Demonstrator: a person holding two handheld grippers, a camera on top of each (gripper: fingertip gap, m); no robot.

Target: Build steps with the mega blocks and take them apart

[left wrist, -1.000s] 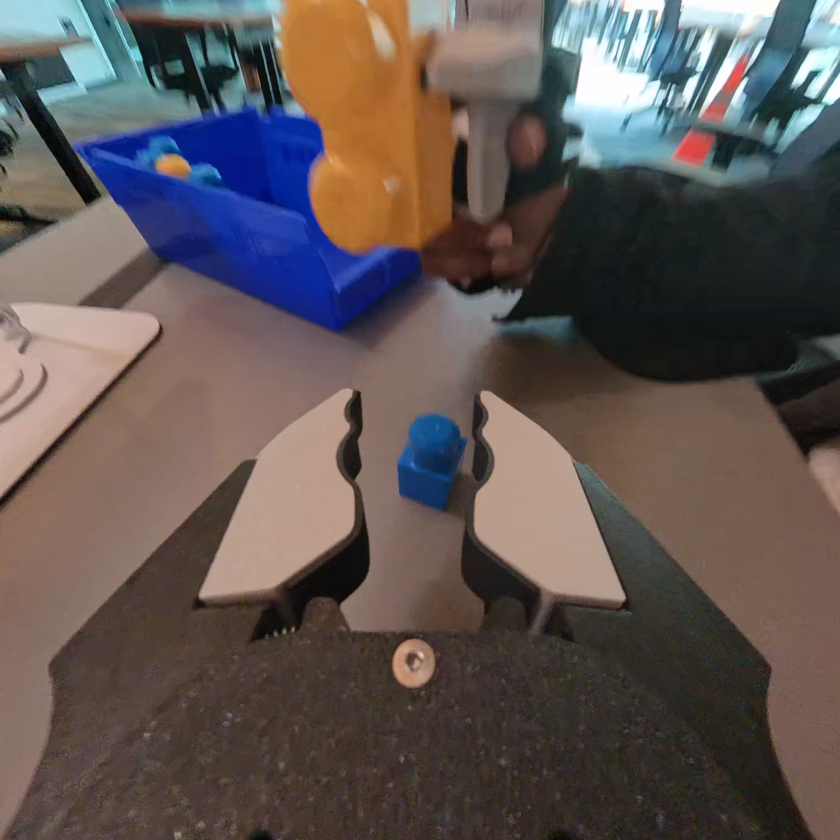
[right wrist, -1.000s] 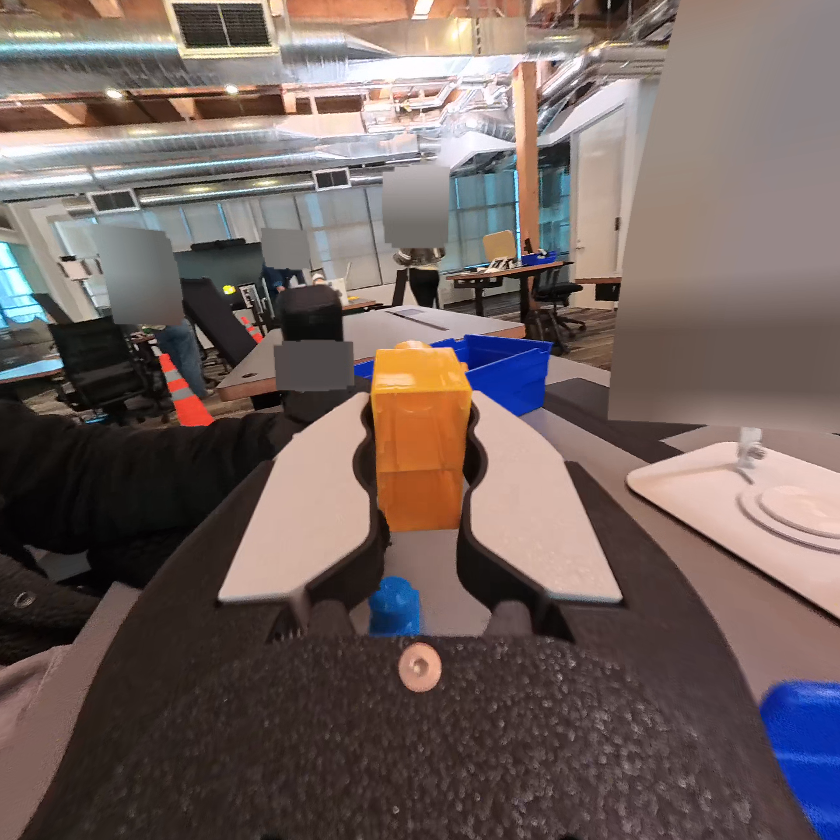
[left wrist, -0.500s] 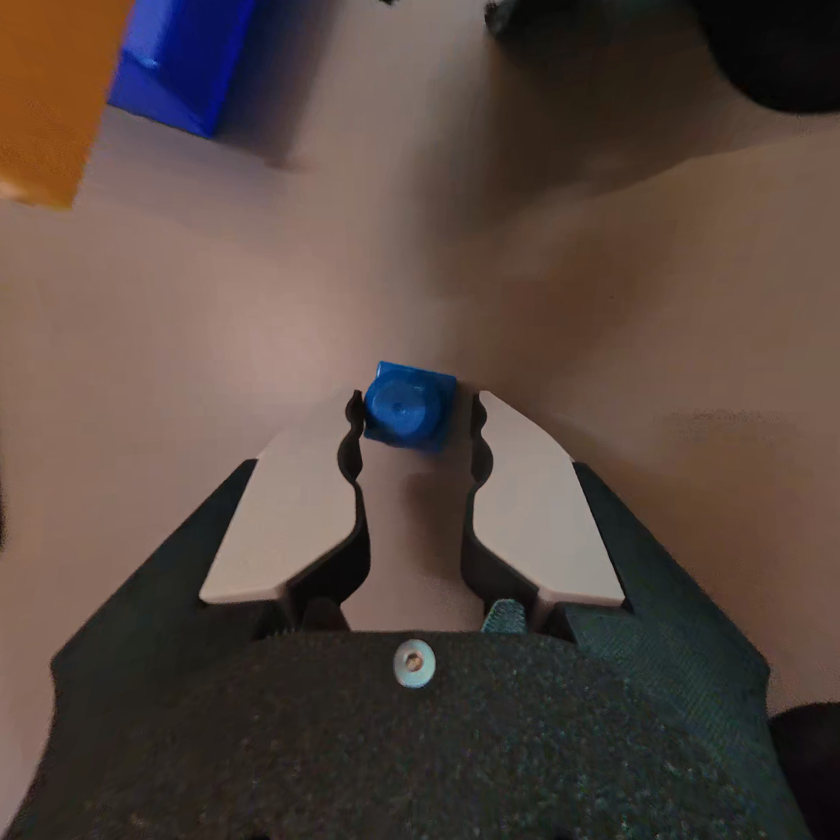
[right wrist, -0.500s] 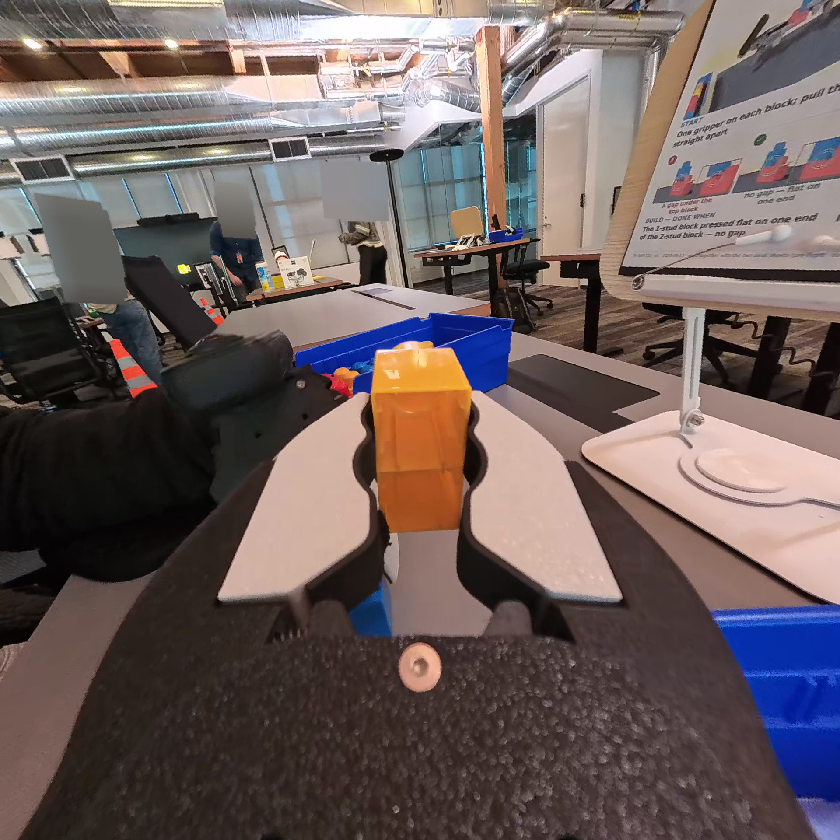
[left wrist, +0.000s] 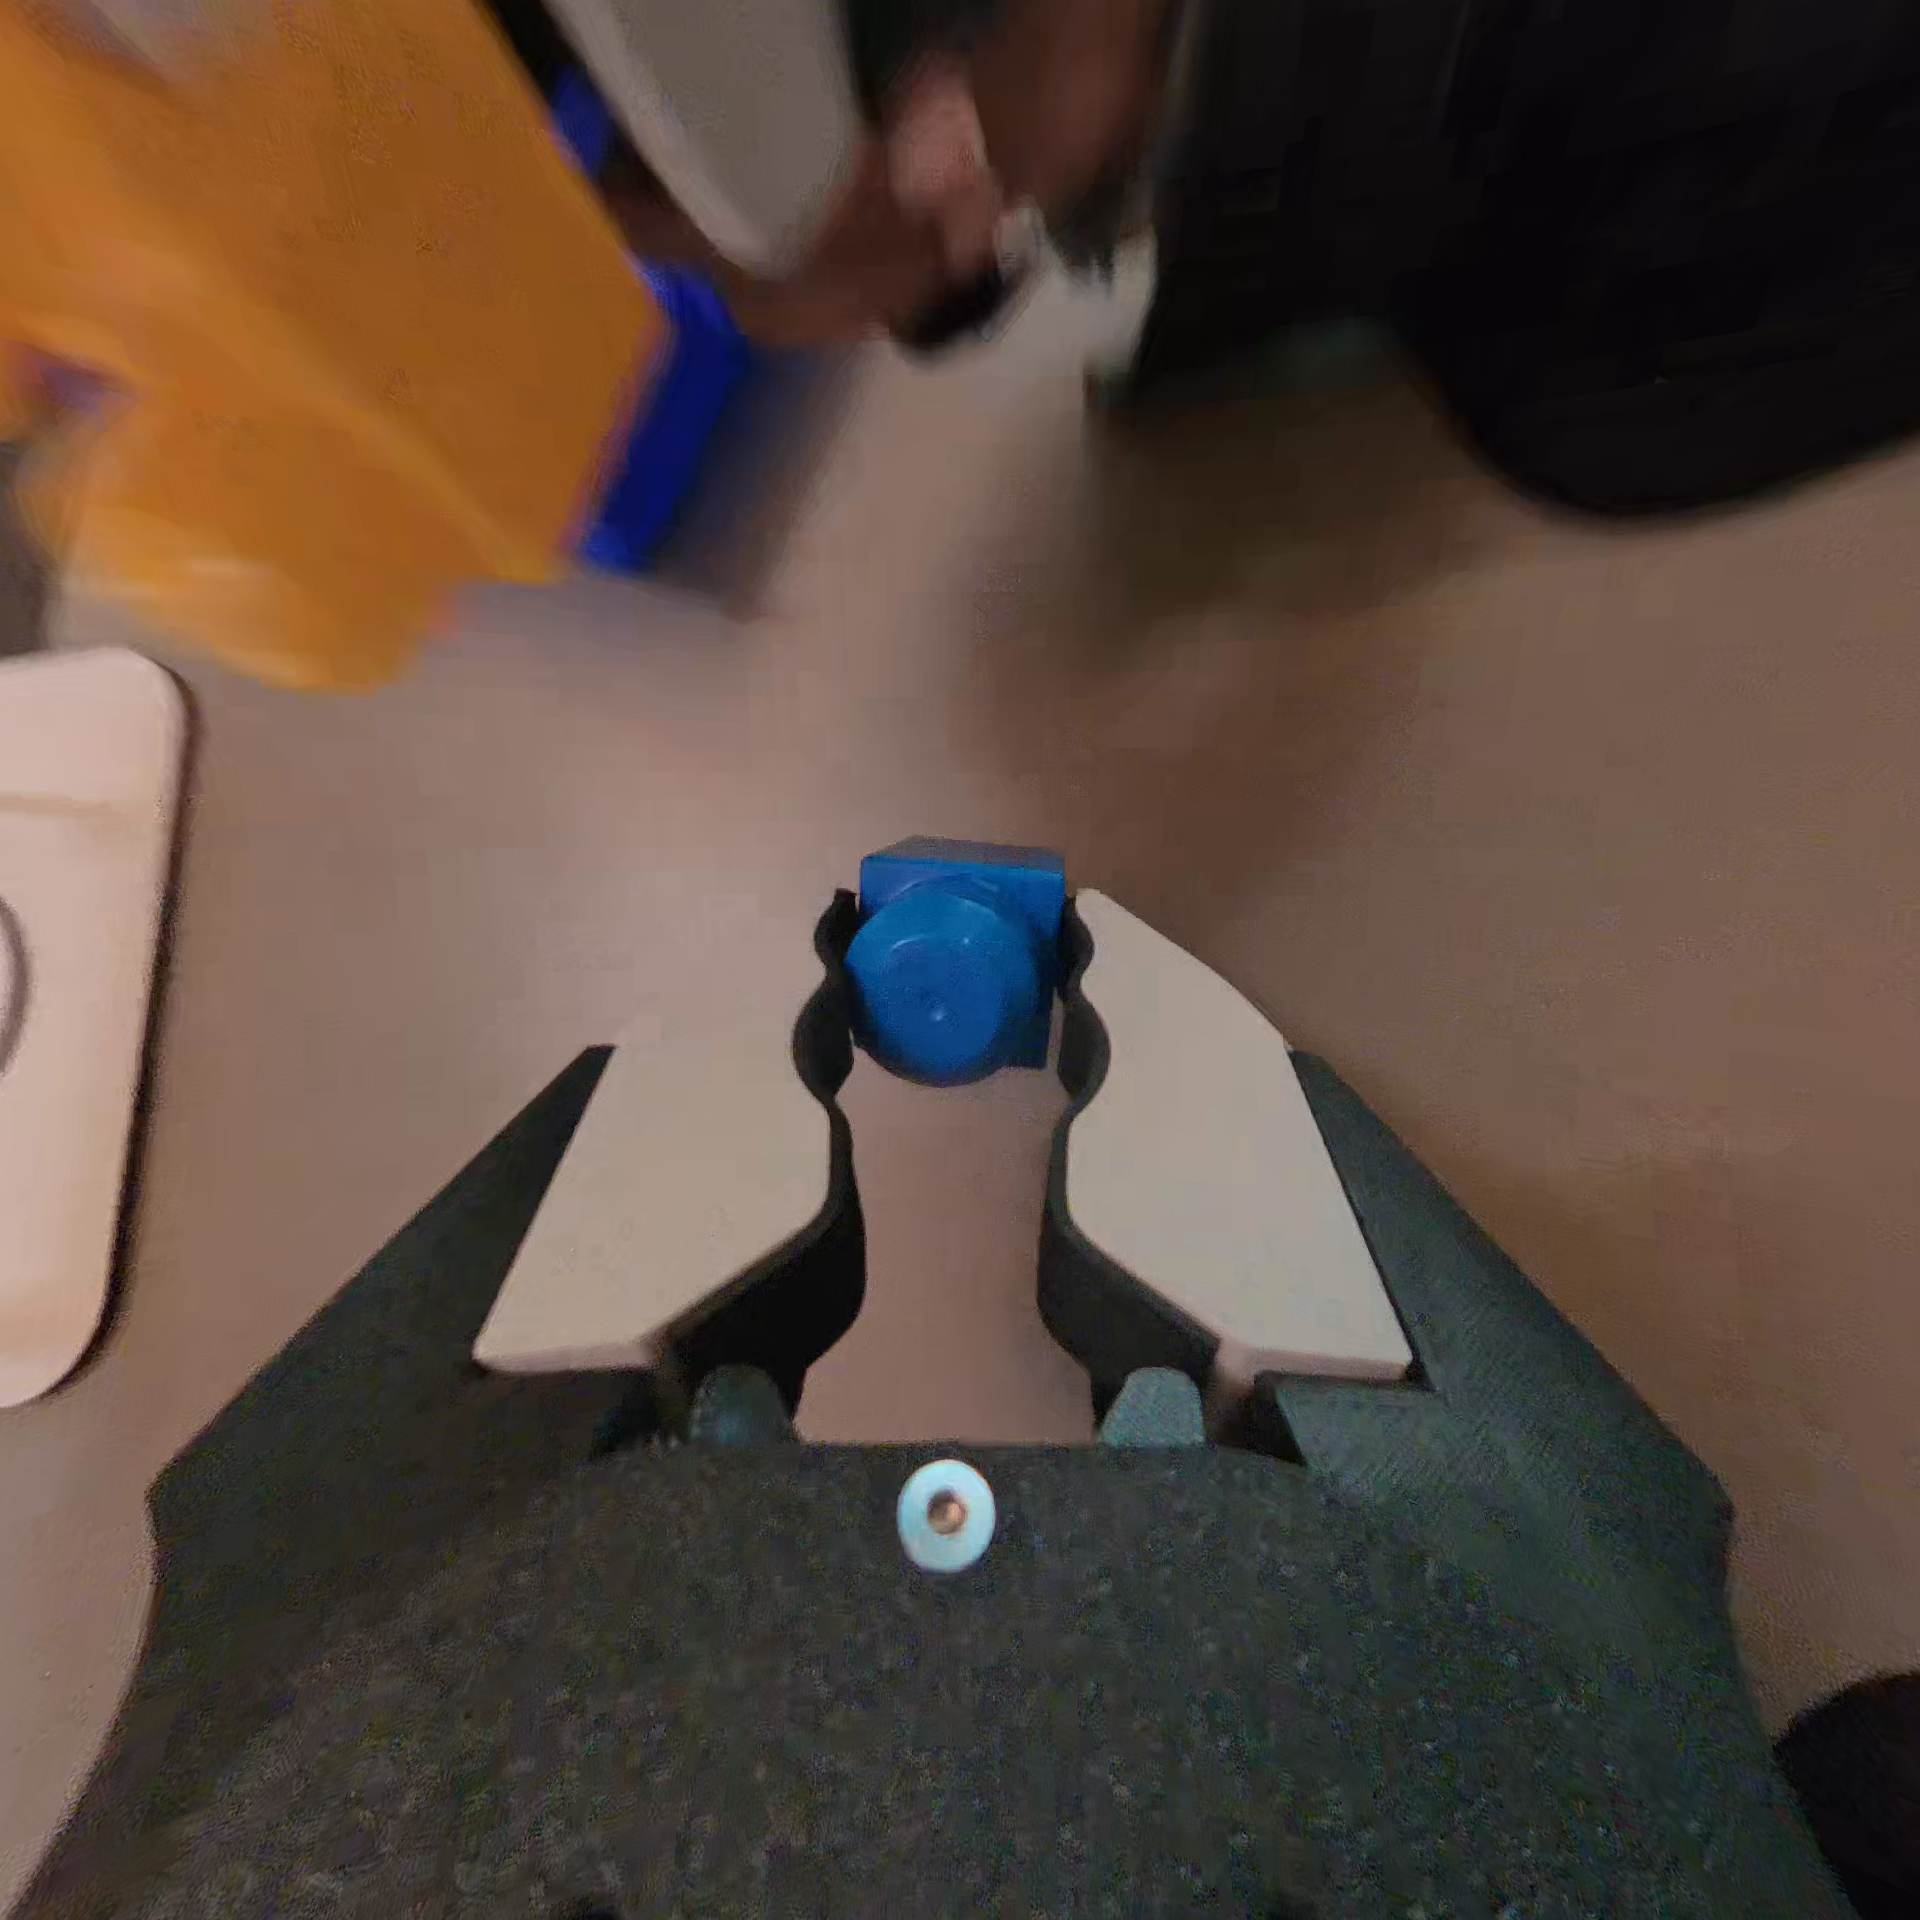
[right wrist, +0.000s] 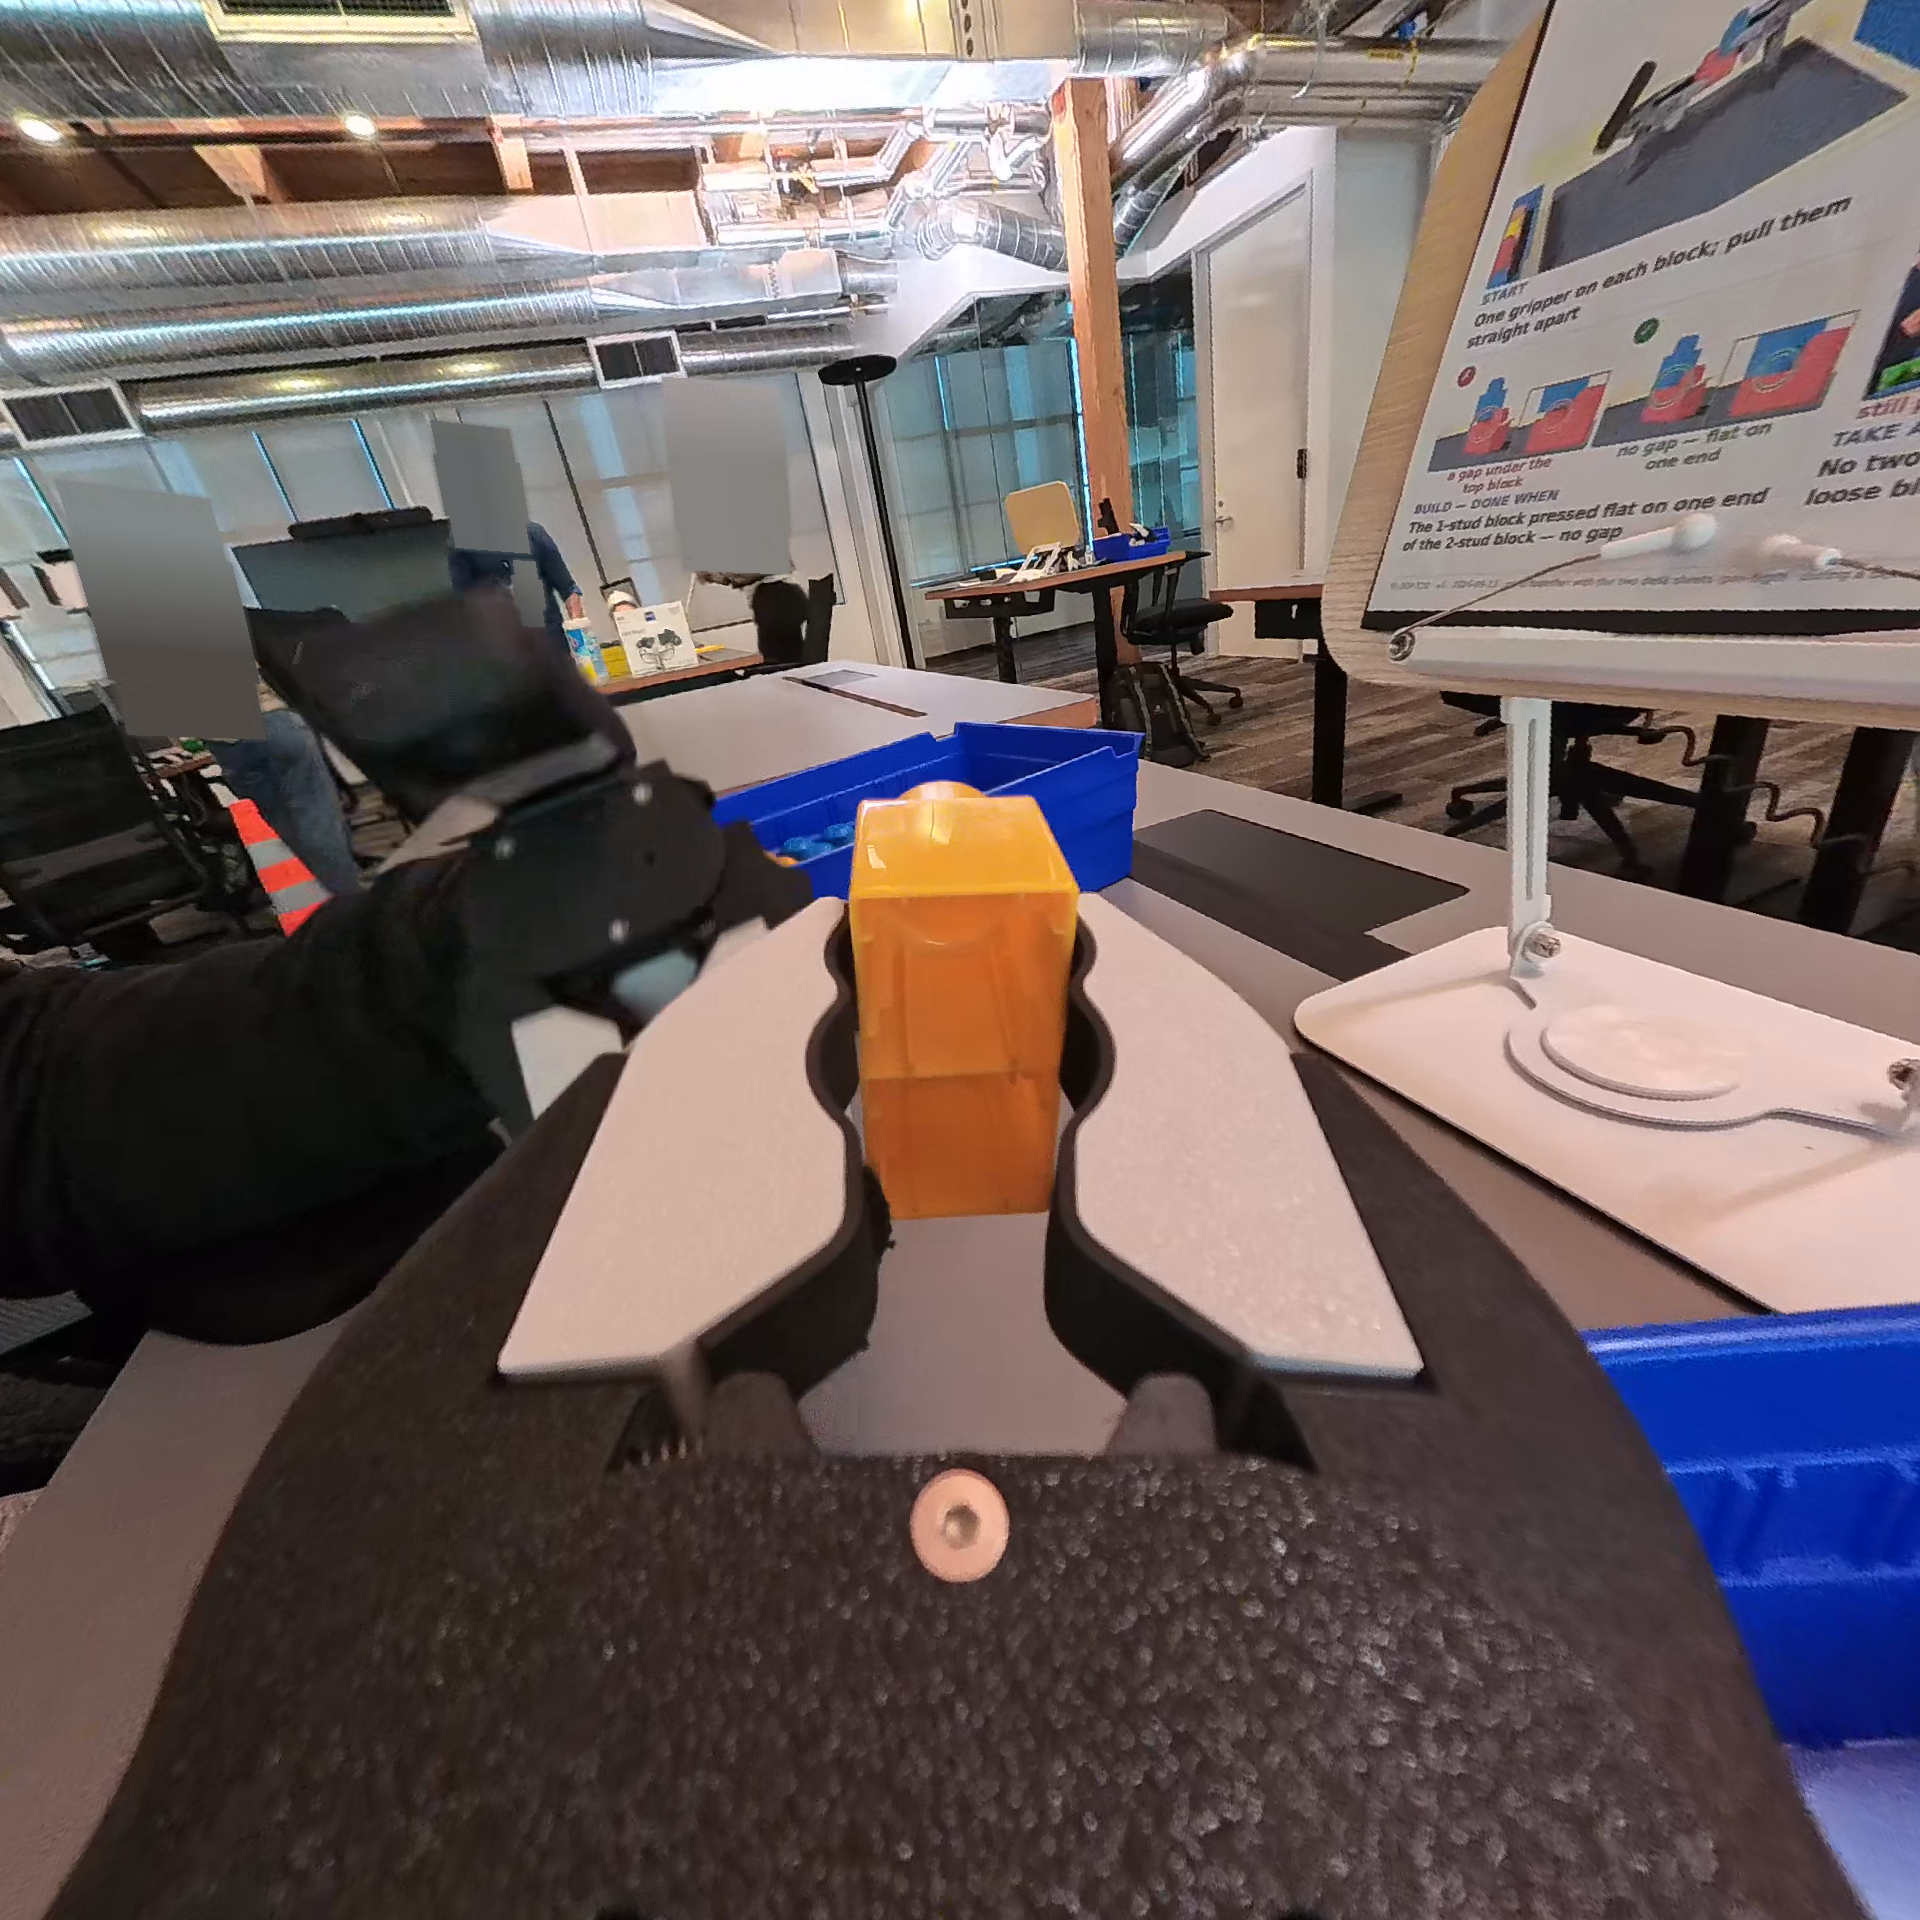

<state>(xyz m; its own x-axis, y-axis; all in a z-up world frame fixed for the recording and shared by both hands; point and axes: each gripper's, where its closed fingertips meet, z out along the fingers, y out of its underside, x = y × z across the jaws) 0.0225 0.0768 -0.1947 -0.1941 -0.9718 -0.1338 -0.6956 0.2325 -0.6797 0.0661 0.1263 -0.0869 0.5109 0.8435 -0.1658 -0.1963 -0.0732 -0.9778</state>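
Note:
A small blue one-stud block stands stud-up on the grey table. My left gripper points down at it, and its fingertips hug the block on both sides. My right gripper is shut on an orange translucent two-stud block and holds it above the table. The same orange block shows blurred at the upper left of the left wrist view, above and beyond the blue block. The blue block is hidden in the right wrist view.
A blue bin with loose blocks stands at the far side, and a second blue bin is near right. A white stand base carries an instruction board. A person's black sleeve lies to the left. One gripper's finger ends stand about 12 cm off the other's.
My left gripper tilted down over the blue block, moved in around it and narrowed onto its sides. My right gripper kept hold of the orange block and shifted a little.

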